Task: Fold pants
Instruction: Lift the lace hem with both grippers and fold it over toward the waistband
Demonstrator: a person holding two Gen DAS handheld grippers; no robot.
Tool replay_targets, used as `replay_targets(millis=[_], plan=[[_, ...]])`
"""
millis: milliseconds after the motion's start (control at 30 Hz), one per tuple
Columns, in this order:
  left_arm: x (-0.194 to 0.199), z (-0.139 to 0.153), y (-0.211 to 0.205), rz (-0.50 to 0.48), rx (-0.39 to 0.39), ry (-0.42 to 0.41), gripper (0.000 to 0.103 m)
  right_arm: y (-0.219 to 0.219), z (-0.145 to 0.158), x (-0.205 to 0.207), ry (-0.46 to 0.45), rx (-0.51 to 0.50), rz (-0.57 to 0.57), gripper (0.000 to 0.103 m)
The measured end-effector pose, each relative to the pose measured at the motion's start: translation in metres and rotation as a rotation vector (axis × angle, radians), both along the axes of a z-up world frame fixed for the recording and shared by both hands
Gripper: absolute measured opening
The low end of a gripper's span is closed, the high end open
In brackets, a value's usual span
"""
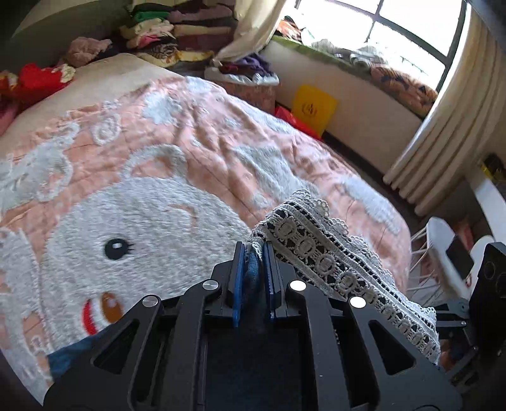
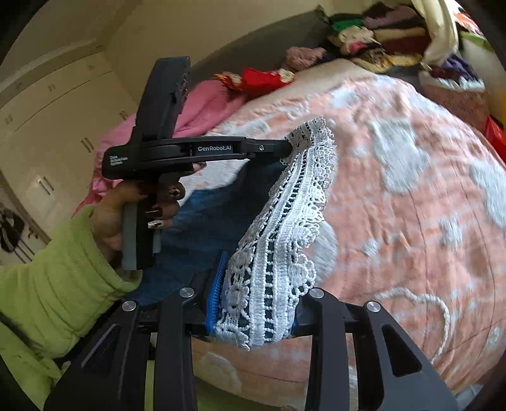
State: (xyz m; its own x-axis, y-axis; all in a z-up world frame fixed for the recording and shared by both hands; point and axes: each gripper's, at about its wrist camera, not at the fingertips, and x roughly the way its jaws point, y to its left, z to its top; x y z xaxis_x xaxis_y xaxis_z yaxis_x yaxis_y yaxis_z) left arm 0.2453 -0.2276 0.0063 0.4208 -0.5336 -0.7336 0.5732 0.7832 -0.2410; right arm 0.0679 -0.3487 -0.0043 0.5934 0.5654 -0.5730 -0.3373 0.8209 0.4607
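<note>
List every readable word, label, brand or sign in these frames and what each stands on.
"GenRobot.AI": plate on the side of the left gripper, seen from the right wrist.
Small white print at that gripper's rear: too blurred to read.
Dark emblem on the yellow bag by the wall: too small to read.

The left wrist view looks down along its own fingers, close over the bed, facing the bed's far edge and the window beyond. The right wrist view, just as close, faces the bed's head end and the wardrobe. Both share the bedspread, the lace-trimmed pants and the pile of folded clothes.
</note>
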Motion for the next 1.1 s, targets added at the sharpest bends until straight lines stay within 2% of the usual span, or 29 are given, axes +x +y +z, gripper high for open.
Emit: replay_targets(millis=[133, 300, 567, 633, 800, 933, 1033, 1100], plan=[[-0.007, 0.014, 0.027, 0.041, -0.027, -0.028, 0.006, 0.026, 0.017, 0.007, -0.040, -0.019, 0.063, 0.030], [-0.012, 0.014, 0.070, 0.109, -0.062, -0.025, 0.006, 0.074, 0.029, 0.018, -0.063, -0.055, 0.175, 0.030], [-0.028, -0.014, 0.145, 0.262, -0.099, 0.039, 0.007, 0.157, 0.008, 0.028, -0.055, -0.214, 0.325, 0.030], [-0.035, -0.016, 0.159, 0.299, -0.076, 0.020, 0.007, 0.174, 0.003, 0.027, -0.055, -0.240, 0.355, 0.030], [-0.055, -0.014, 0.202, 0.413, -0.103, 0.002, 0.009, 0.207, -0.014, 0.025, -0.053, -0.305, 0.418, 0.030], [-0.070, -0.016, 0.238, 0.488, -0.204, 0.018, 0.010, 0.229, -0.022, 0.016, -0.063, -0.350, 0.471, 0.030], [-0.076, -0.023, 0.260, 0.528, -0.289, 0.047, 0.018, 0.246, -0.031, 0.008, -0.049, -0.362, 0.521, 0.030], [-0.077, -0.029, 0.268, 0.540, -0.324, 0.067, 0.019, 0.253, -0.036, 0.002, -0.041, -0.365, 0.542, 0.030]])
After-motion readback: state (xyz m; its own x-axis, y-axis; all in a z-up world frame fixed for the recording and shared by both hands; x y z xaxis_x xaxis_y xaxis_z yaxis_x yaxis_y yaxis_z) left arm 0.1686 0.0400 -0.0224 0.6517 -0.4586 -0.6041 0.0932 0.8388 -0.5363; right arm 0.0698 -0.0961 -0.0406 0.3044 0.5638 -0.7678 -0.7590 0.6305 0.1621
